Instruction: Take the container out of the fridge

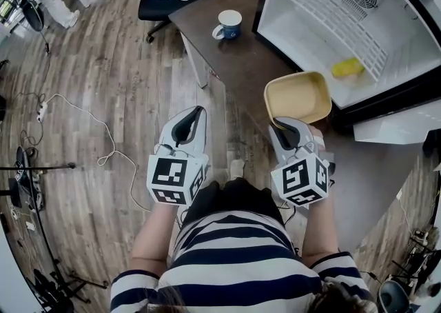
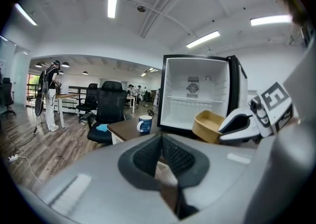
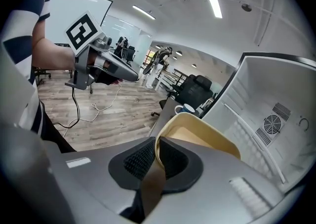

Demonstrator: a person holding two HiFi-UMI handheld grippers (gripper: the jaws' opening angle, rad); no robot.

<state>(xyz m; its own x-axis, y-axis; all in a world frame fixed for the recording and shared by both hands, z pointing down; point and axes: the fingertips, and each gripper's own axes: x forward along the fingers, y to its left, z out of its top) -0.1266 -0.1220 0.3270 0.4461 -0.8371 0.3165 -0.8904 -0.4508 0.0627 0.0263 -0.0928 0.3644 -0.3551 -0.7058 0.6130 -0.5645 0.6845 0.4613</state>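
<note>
**Container is out of the fridge: carry it level and set it down**

My right gripper point(image 3: 157, 161) is nearly closed, its pads pinching the near rim of the tan container point(image 1: 298, 96). The container hangs just in front of the open fridge point(image 1: 310, 29), over the brown table point(image 1: 234, 63). It's a one-edge hold, so I judge the far side will want to droop. I should hold the wrist steady, move slowly and land the base flat on bare table, well away from the mug point(image 1: 229, 24). My left gripper point(image 1: 195, 113) is closed on nothing, free to steady the far rim. A yellow lump point(image 1: 348, 67) lies inside the fridge, perhaps a sponge; I can't tell.
</note>
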